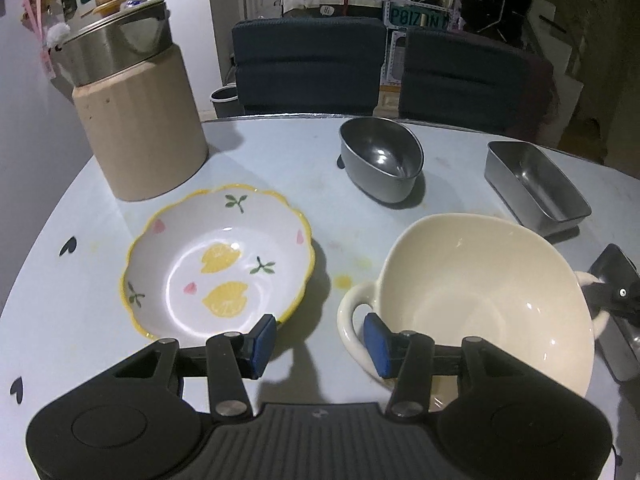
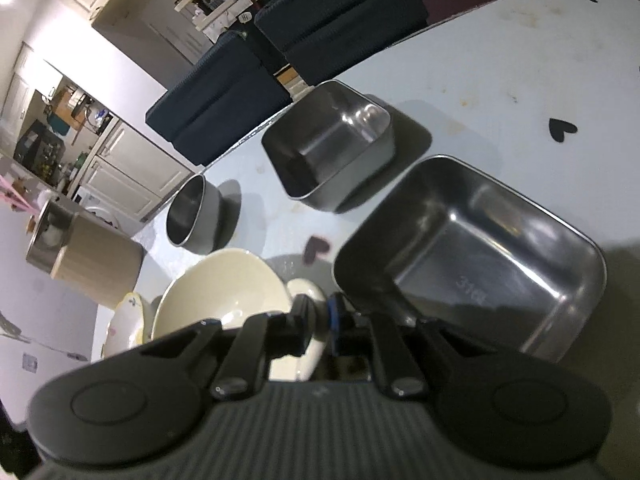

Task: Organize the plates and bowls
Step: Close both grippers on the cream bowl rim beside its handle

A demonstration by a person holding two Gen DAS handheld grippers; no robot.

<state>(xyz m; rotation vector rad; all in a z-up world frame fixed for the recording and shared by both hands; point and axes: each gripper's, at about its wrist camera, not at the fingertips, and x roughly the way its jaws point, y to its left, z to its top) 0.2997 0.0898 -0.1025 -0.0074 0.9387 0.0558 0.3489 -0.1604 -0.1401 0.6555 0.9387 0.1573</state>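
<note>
- The left gripper (image 1: 320, 342) is sitting at the lower middle of the left wrist view with its blue pads well apart, about half open, and nothing is pressed between them.
- Its right-hand pad is sitting just beside the looped handle of the cream bowl (image 1: 480, 300), which is filling the lower right of that frame; whether pad and handle are touching cannot be told.
- The lemon-patterned bowl (image 1: 218, 264) is resting on the pale blue table (image 1: 72, 320) at centre left, apart from the cream bowl.
- A round steel bowl (image 1: 380, 158) is tilting on its side at upper centre, and a rectangular steel tin (image 1: 536, 186) is lying at the right.
- A beige canister (image 1: 140, 136) with a steel pot (image 1: 116, 46) on top is standing at upper left.
- The right gripper (image 2: 320, 318) is showing at lower centre of the right wrist view, its jaws nearly closed, pinching the cream bowl's other handle (image 2: 306, 292).
- A second steel tin (image 2: 476, 256) is lying at centre right of that frame, just beside the gripper.
- Dark chairs (image 1: 306, 64) are standing beyond the table's far edge.
</note>
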